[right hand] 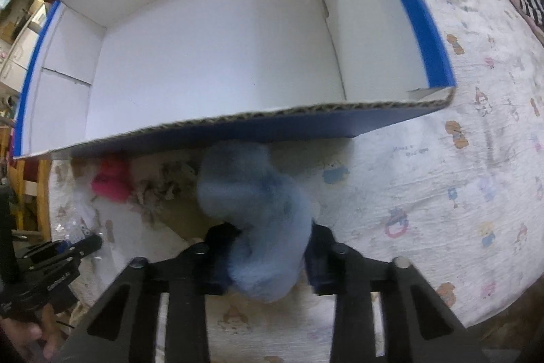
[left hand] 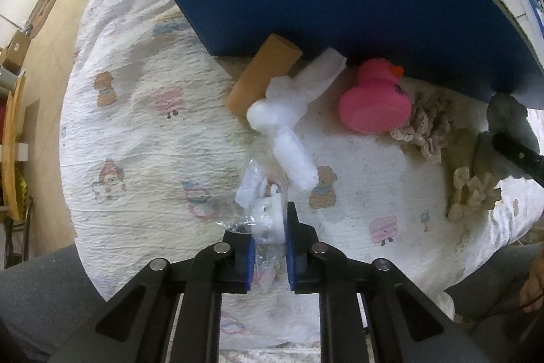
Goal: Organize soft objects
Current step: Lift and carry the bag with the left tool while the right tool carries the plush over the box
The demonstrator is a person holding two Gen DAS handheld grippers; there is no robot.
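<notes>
The right gripper [right hand: 268, 256] clenched a light, squashy blue plush [right hand: 258, 213] mid-body, while the left gripper [left hand: 268, 247] pinched a crinkly, slippery plastic bag [left hand: 261, 216].

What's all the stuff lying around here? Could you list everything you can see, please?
Box: one, blue outside, white inside, open, nothing seen in it, at the far side of the bedspread.
Bedspread: one, white with cartoon prints, under everything.
Rubber duck: one, pink, beside the box wall.
Cardboard tube: one, brown, lying by the box.
White wadding: one long piece, mid-bedspread.
Lace pieces: beige, right of the duck; number unclear.
Plastic bag: one, clear, something white inside, between the left fingers.
Fluffy toy: one, blue, blurred, in the right gripper.
Left gripper: black, closed on the bag.
Right gripper: black, closed on the toy.
</notes>
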